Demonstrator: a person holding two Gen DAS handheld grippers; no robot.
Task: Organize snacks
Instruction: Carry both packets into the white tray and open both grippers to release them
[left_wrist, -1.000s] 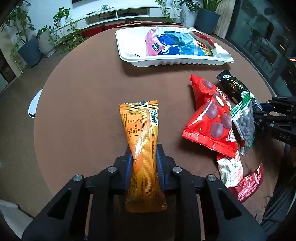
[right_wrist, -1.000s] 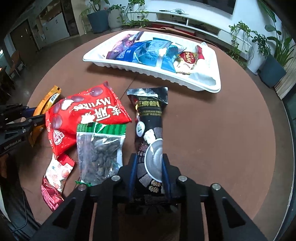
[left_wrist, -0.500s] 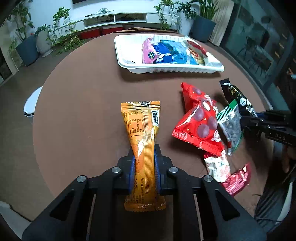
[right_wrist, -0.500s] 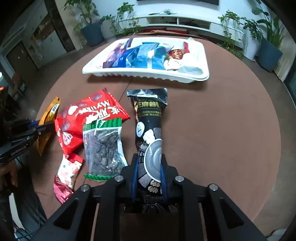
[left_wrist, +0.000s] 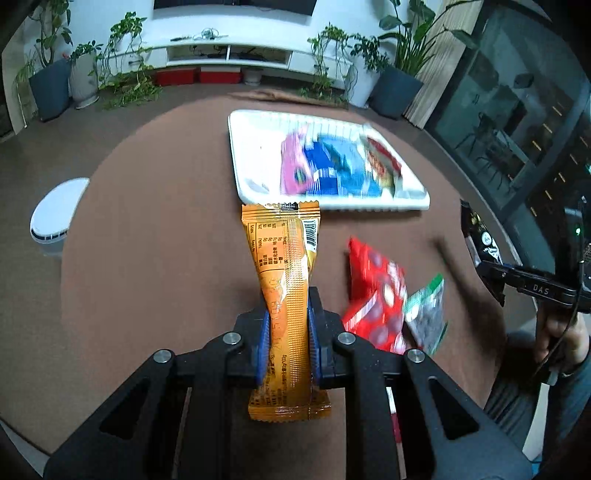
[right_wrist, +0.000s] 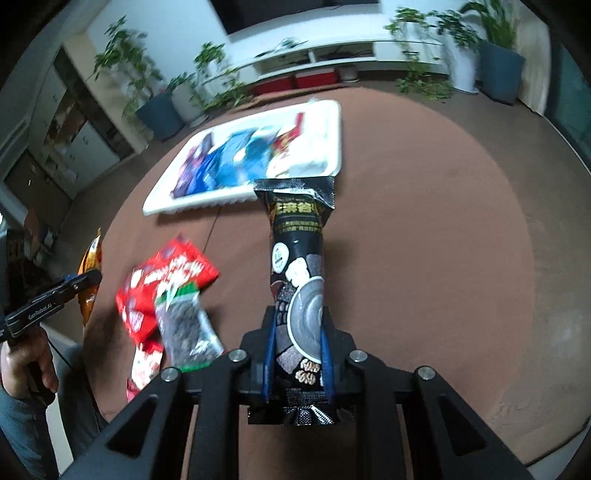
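Note:
My left gripper (left_wrist: 289, 317) is shut on a long orange snack packet (left_wrist: 284, 280), lifted off the round brown table (left_wrist: 155, 258); the packet's far end reaches toward the white tray (left_wrist: 332, 205). My right gripper (right_wrist: 297, 332) is shut on a black snack packet (right_wrist: 297, 251), also raised, pointing at the white tray (right_wrist: 332, 147). The tray holds pink, blue and red packets (left_wrist: 325, 170). In the right wrist view the left gripper (right_wrist: 79, 282) shows at the far left with the orange packet (right_wrist: 90, 258); in the left wrist view the right gripper (left_wrist: 498, 280) shows at the right edge.
A red snack bag (left_wrist: 376, 299), a clear bag of dark seeds with a green top (left_wrist: 428, 317) and a small red-white packet (right_wrist: 144, 365) lie on the table between the grippers. A white round device (left_wrist: 55, 210) sits beyond the left table edge. Potted plants (left_wrist: 399, 85) stand behind.
Both grippers rose off the table with their packets and moved toward the tray. The right gripper rolled, so its view tilts. The loose bags stayed where they were.

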